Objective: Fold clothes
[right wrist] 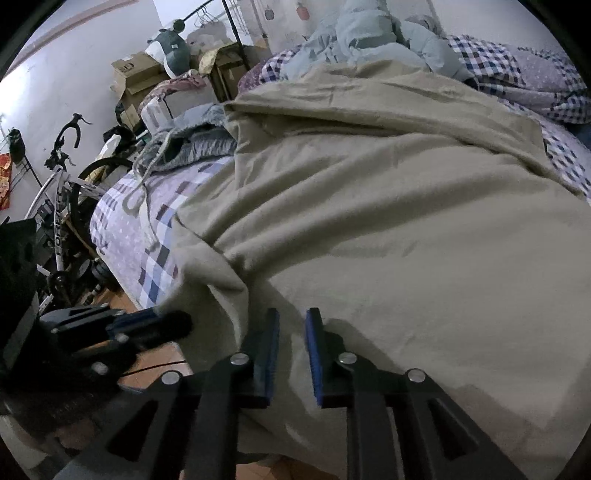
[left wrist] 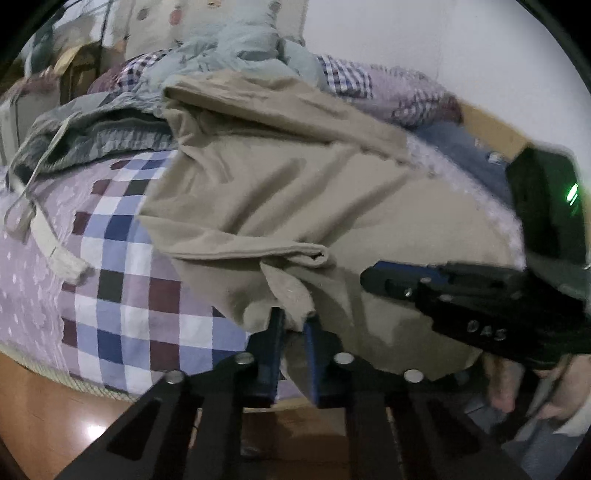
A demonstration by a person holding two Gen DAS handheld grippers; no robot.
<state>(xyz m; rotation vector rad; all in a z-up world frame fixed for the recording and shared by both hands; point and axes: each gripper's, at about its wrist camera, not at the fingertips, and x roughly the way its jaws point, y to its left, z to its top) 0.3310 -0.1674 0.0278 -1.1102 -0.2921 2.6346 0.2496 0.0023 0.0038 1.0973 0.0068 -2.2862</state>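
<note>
- Left wrist view: a checked bedspread (left wrist: 122, 266) covers the bed, with the beige garment (left wrist: 295, 184) spread from centre to 3 o'clock. The left tongs (left wrist: 293, 321) are clamped on its bunched hem at 6 o'clock.
- Right wrist view: the right tongs (right wrist: 291, 317) hover narrowly apart over the garment's near edge; the left tongs sit at 8 o'clock.

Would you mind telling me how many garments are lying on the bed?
2 that I can see: the beige garment spread over the near edge, and a grey drawstring garment bunched further back on its left. The blue duvet may hide others.
</note>
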